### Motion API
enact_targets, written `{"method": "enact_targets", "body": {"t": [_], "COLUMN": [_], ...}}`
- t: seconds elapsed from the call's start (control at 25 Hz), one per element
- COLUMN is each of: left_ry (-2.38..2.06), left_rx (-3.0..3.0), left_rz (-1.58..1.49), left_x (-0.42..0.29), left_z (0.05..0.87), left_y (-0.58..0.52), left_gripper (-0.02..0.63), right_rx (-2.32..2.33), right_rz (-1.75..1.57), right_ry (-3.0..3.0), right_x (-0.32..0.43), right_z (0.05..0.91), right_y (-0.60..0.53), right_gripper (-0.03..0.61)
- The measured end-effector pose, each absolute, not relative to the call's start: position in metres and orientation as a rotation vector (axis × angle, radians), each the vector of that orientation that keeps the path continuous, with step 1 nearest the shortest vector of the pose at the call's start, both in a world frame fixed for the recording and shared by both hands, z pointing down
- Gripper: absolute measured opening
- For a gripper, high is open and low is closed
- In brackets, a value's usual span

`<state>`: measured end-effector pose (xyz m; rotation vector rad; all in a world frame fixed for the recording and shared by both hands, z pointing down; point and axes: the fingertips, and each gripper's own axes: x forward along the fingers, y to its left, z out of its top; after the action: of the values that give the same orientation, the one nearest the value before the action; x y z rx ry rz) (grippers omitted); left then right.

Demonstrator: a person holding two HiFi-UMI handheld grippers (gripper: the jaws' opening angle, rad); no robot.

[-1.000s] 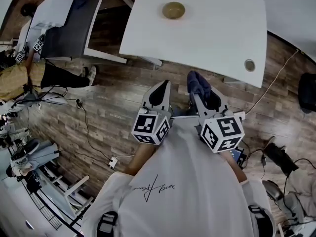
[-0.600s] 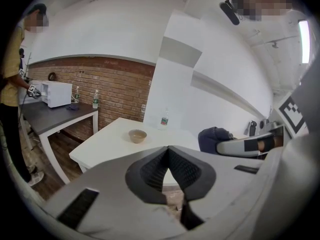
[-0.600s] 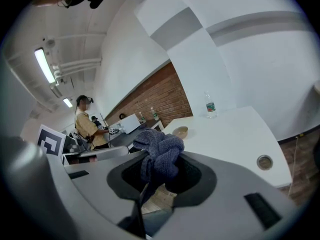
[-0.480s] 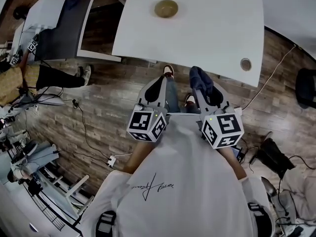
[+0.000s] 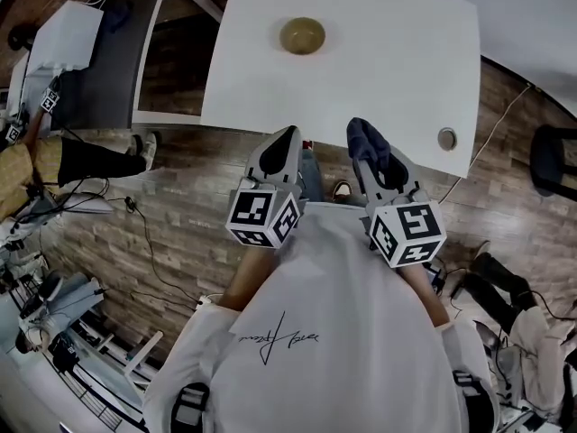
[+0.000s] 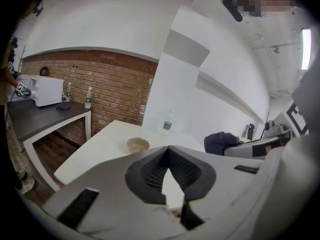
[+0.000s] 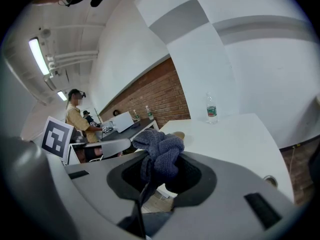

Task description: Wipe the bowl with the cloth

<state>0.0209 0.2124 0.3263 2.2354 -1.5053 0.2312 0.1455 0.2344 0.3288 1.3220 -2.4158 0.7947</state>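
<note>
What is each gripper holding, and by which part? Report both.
The right gripper pinches the cloth by its lower folds; its bunched top sticks out. The left gripper is shut, holding nothing.

- Bright, even indoor light; white table [image 5: 361, 70] nearly blown out in head view, no hard glare
- Bowl [image 5: 302, 35] on table casts only a faint, soft shadow
- Ceiling tube lights [image 7: 36, 54] high above table glare in right gripper view
- Both gripper views: strong fisheye, black vignette at corners, walls behind table bend
- Wood floor beside table darker; pic edges soft
</note>
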Motion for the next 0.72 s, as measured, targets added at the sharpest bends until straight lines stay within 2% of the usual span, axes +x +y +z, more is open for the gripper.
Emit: {"method": "enact_targets", "body": {"t": [0.72], "left_ry": [-1.408], "left_rx": [2.325], "left_rz": [0.240], "left_x": [-0.053], "left_z": [0.319], "left_y": [0.123], "left_gripper": [-0.009], "right_rx": [1.235], "right_rz": [0.650], "right_ry": [-2.334], "right_x": [0.050], "right_z": [0.330], "right_y": [0.161], "right_gripper": [0.103]}}
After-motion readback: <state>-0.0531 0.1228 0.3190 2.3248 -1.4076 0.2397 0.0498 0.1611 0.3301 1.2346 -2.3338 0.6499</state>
